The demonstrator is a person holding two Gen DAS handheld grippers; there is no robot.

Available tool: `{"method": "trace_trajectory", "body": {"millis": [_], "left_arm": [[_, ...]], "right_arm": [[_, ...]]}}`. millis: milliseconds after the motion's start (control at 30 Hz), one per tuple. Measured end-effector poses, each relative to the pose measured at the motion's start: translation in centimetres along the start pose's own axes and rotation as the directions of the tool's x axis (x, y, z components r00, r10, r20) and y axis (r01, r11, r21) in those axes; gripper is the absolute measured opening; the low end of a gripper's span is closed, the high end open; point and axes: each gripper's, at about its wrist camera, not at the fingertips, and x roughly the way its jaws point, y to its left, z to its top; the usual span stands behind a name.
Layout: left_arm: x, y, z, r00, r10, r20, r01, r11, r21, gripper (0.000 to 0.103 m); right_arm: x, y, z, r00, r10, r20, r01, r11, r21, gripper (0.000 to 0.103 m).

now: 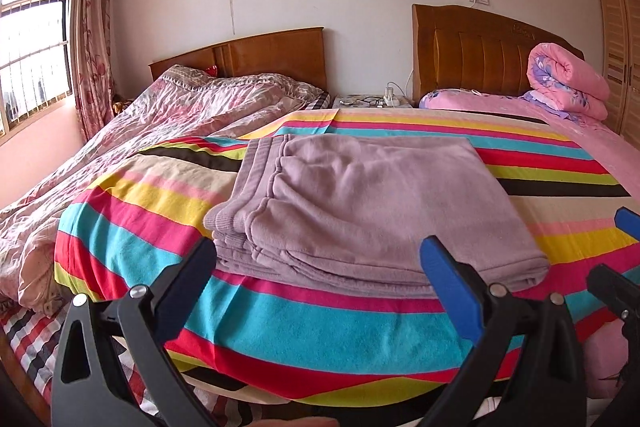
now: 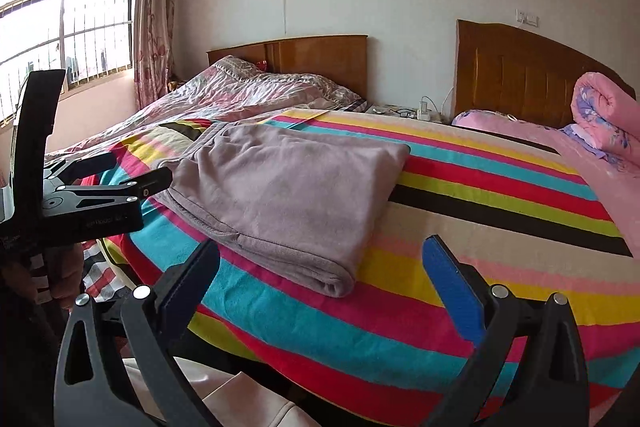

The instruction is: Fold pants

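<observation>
The pants [image 1: 360, 203] lie folded into a flat, layered rectangle on the striped blanket [image 1: 304, 323] that covers the near bed [image 2: 500, 187]; the ribbed waistband faces left in both views, and the stacked fold edges face the cameras; neither tool touches the cloth.

The left hand-held gripper [image 1: 320, 263] is level and low at the bed's near edge, pointing across the mattress toward the headboard [image 1: 492, 55]; its fingers stand wide apart, the dark pad [image 1: 192, 279] just short of the pants' left corner, the blue pad [image 1: 448, 287] in front of the fold's right end, nothing between them; in the right wrist view the same tool [image 2: 136, 169] appears side-on at the left edge, a hand [image 2: 66, 279] wrapped around its grip below.

The right hand-held gripper [image 2: 322, 263] sits beside it, further right, also level and aimed along the bed; its fingers are spread wide and empty, the dark one [image 2: 192, 279] near the pants' front edge, the blue one [image 2: 452, 287] over bare stripes; its blue tip shows at the right rim of the left wrist view [image 1: 630, 223].

Beyond, a second bed [image 1: 180, 115] carries a crumpled floral quilt; a rolled pink duvet [image 1: 568, 83] rests against the headboard; a curtain [image 2: 154, 7] hangs by the window [image 2: 68, 19].
</observation>
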Motion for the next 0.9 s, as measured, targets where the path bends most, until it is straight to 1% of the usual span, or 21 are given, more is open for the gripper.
{"method": "trace_trajectory", "body": {"millis": [100, 200, 900], "left_arm": [[-0.08, -0.07, -0.11, 1.000, 0.001, 0.007, -0.001, 1.000, -0.001, 0.102], [-0.06, -0.15, -0.15, 1.000, 0.003, 0.010, -0.003, 1.000, 0.004, 0.102], [0.40, -0.27, -0.39, 1.000, -0.003, -0.006, 0.003, 1.000, 0.007, 0.102]], "right_arm": [[-0.08, -0.76, 0.13, 1.000, -0.018, 0.013, 0.017, 0.999, 0.039, 0.098], [-0.10, -1.00, 0.16, 0.999, -0.023, 0.022, 0.022, 0.998, 0.053, 0.098], [-0.10, -0.36, 0.17, 1.000, -0.013, 0.017, 0.012, 0.999, 0.036, 0.098]]}}
